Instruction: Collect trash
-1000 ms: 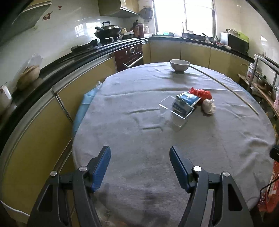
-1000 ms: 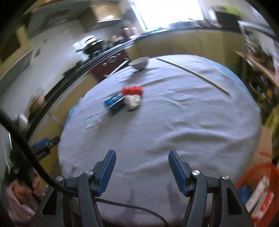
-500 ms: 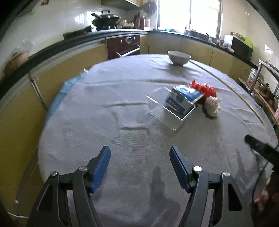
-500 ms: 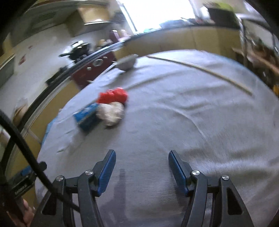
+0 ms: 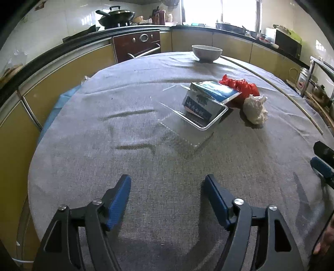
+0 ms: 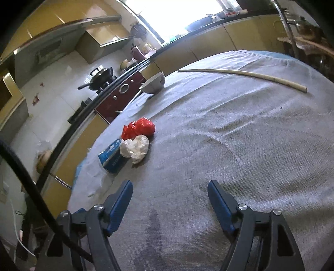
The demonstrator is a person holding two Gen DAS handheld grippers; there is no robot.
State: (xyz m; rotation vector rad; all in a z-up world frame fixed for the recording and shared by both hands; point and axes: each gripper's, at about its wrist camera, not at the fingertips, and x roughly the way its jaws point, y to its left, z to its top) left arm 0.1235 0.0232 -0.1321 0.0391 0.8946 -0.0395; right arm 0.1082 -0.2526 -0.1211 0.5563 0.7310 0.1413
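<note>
On the round table's grey cloth (image 5: 146,158) lies a cluster of trash: a clear plastic tray (image 5: 194,116), a blue and white carton (image 5: 206,98) leaning in it, a crumpled red bag (image 5: 240,84) and a white paper wad (image 5: 255,109). From the right wrist, the carton (image 6: 111,156), white wad (image 6: 136,149) and red bag (image 6: 139,128) sit left of centre. My left gripper (image 5: 167,188) hovers over bare cloth short of the tray, jaws opening, nothing between them. My right gripper (image 6: 170,192) is likewise opening and empty, to the right of the wad.
A white bowl (image 5: 206,53) stands at the table's far edge. A long pale stick (image 6: 246,77) lies across the far right of the cloth. Kitchen counters, an oven (image 5: 137,44) and a wok (image 5: 117,16) ring the table. The other gripper (image 5: 323,162) shows at the right edge.
Both grippers have come down and forward toward the trash cluster, which looks larger. Both pairs of jaws stand a little wider. The right wrist view has rolled.
</note>
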